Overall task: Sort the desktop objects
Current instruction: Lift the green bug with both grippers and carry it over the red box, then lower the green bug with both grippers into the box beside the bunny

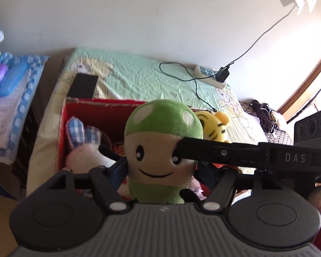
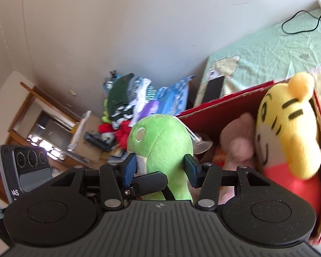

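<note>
Bed (image 1: pixel 139 75): red box (image 1: pixel 63 132), power strip (image 1: pixel 209 76), black case (image 1: pixel 83 85).

Both grippers were matte black: the left gripper (image 1: pixel 158 165) and right gripper (image 2: pixel 160 169) shared a ribbed grey body, round side discs, silver pivot screws and blue finger pads (image 2: pixel 129 169). White lettering on one arm read "DAS", possibly partly cut off.

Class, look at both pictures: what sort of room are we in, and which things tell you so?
Most likely a bedroom. A bed with a cartoon-print sheet stands against the wall, folded clothes are piled beside it, and a red box on the bed holds soft toys.
</note>
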{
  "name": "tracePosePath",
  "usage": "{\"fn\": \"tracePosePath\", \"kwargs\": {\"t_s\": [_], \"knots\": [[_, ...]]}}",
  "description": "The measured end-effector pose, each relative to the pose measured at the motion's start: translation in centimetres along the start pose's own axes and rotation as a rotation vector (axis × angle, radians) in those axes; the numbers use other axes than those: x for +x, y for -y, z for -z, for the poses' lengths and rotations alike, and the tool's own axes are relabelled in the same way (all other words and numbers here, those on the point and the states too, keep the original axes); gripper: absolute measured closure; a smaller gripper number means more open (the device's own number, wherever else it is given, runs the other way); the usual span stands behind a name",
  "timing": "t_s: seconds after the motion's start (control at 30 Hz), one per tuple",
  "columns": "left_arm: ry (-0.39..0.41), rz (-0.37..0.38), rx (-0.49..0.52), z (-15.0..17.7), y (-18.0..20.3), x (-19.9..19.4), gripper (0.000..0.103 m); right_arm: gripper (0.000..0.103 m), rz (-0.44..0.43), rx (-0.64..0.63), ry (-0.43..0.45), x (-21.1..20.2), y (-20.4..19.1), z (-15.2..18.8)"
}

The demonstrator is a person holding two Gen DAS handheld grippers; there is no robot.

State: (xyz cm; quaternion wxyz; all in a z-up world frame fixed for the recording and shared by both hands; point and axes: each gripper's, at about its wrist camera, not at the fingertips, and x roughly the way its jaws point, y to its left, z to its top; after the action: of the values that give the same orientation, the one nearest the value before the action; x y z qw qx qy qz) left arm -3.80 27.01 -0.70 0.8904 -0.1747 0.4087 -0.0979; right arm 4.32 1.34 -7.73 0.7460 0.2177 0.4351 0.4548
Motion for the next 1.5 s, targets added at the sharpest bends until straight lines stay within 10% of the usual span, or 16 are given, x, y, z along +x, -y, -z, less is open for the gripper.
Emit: {"fn": "tracePosePath", "kwargs": {"t_s": [0.6,1.5], "knots": [[-0.082,-0.024,0.003,1.2,-2.8,3.5,0.034,0.054,0.224,-0.061,-0.067,3.4,1.1,0.2],[-0.108,-0.039,0.041,1.4,-1.2,4.6,0.038,0.061,0.184,0.055,0.001,3.1,2.3,-0.1]]}}
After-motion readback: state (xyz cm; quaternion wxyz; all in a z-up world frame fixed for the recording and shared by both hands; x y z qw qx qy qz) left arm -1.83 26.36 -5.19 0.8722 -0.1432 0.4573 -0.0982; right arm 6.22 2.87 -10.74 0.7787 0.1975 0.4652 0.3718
